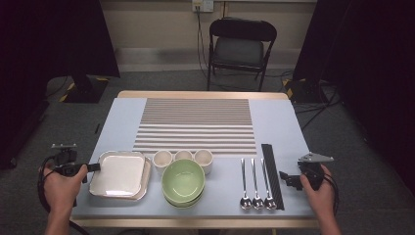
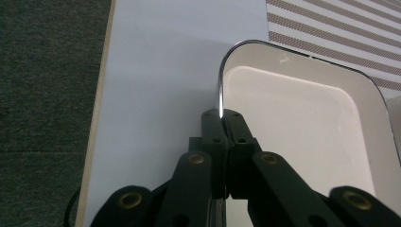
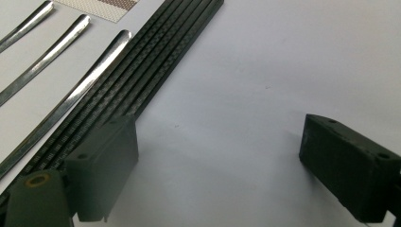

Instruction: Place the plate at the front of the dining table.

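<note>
Jaws of left gripper (image 2: 221,116) clamping plate (image 2: 302,118) rim

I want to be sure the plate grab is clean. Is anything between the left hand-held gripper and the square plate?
Nothing visible. The left hand-held gripper is already shut on the left rim of the top square plate, which sits on another plate; only bare table lies beside it.

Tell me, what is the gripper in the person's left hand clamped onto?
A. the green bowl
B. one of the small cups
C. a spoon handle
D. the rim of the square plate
D: in the left gripper view, the left gripper has its jaws pinched together on the near rim of the square plate.
</note>
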### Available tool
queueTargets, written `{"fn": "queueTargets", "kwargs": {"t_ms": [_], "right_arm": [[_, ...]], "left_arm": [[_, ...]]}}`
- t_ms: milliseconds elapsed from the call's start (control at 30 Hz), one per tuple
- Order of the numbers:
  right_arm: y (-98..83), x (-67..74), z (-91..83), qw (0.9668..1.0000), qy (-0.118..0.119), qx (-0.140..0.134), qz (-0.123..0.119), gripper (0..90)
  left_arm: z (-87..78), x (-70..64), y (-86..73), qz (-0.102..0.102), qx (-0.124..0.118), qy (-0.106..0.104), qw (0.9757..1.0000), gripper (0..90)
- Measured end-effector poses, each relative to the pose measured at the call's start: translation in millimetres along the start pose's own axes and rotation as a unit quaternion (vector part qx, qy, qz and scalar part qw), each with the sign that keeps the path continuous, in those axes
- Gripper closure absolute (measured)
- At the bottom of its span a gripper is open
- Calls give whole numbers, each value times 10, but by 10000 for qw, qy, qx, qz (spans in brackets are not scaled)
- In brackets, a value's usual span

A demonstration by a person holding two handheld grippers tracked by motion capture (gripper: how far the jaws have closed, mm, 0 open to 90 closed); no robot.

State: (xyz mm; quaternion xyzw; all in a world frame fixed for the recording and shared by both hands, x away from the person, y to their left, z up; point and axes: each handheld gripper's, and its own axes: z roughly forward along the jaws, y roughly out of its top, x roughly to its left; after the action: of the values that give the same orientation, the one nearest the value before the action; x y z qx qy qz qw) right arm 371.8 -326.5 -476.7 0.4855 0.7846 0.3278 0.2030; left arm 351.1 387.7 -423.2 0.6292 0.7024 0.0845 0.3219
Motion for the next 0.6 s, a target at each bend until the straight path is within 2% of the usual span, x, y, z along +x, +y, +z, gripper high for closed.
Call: {"fn": "queueTargets", "kwargs": {"t_ms": [300,433,600], "right_arm": [[0,-1,-1,10000,6,3,-3,112],[0,0,-1,10000,9,0,-1,113],[0,0,-1,10000,10,2,-1,113]], "left_arm": [[-40,7,22,-95,-33,-14,9999,890],[-61,14,53,-196,-107,-24,9997,890],[-55,2,87,-179,-121,-12,9998,890]]}}
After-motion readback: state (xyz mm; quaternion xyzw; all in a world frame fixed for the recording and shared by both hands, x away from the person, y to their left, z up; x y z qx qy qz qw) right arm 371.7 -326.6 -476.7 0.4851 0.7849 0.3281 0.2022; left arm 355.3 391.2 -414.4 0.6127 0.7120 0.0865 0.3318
